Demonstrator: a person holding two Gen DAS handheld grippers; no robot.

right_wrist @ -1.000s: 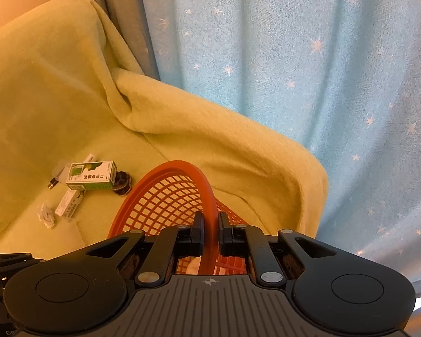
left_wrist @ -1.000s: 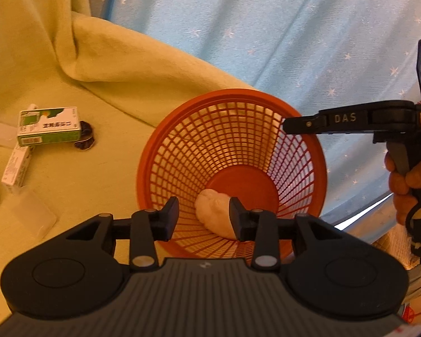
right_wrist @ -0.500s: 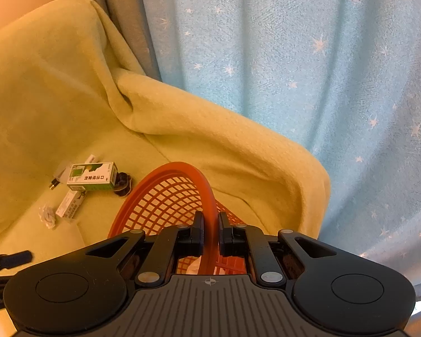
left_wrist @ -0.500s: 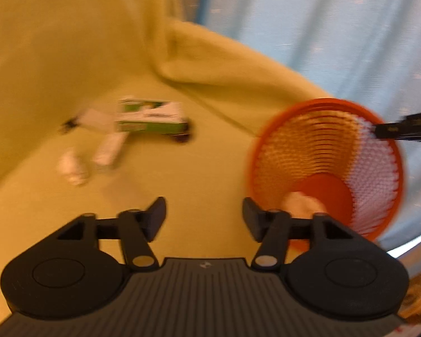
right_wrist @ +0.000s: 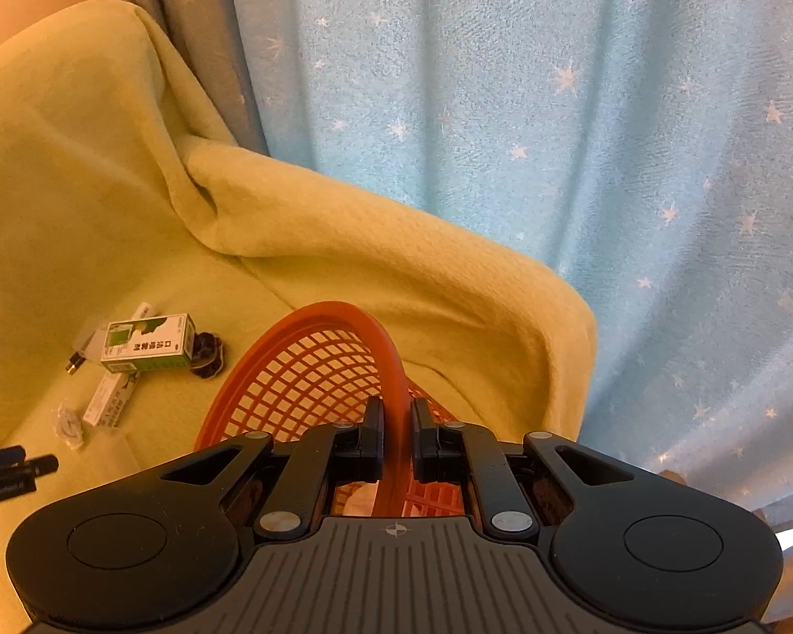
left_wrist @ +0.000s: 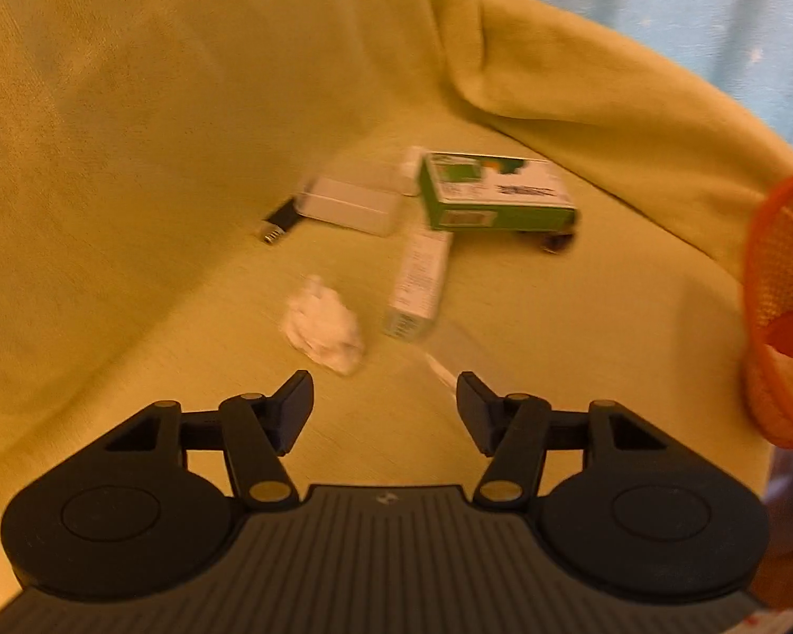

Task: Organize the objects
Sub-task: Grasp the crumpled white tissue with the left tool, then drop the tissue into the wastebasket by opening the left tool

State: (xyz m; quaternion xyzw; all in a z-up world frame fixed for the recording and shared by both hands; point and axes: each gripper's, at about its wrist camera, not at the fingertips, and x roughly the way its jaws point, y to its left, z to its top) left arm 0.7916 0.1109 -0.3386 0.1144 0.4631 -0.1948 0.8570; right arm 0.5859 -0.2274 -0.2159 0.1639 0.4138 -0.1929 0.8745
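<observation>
Left wrist view: the left gripper (left_wrist: 385, 393) hangs with jaws wide and empty over a yellow blanket (left_wrist: 132, 158). Just beyond lies a crumpled white tissue (left_wrist: 322, 325), then a slim white box (left_wrist: 416, 285), a green box (left_wrist: 494, 193), a clear case (left_wrist: 351, 201) and a small black plug (left_wrist: 279, 222). A second ago it faced the orange basket (left_wrist: 782, 306), now at the right edge.

Right wrist view: the right gripper (right_wrist: 396, 436) has its jaws narrow, clamped on the basket's rim (right_wrist: 386, 364), as before. A starred blue curtain (right_wrist: 555, 105) hangs behind.

basket (right_wrist: 312, 364): orange plastic mesh, smooth rim. blanket (left_wrist: 132, 132): yellow-green cloth, soft matt nap. curtain (right_wrist: 555, 105): thin blue fabric. box (left_wrist: 494, 193): printed card, slight sheen. fingers (left_wrist: 293, 404): matt black plastic.
</observation>
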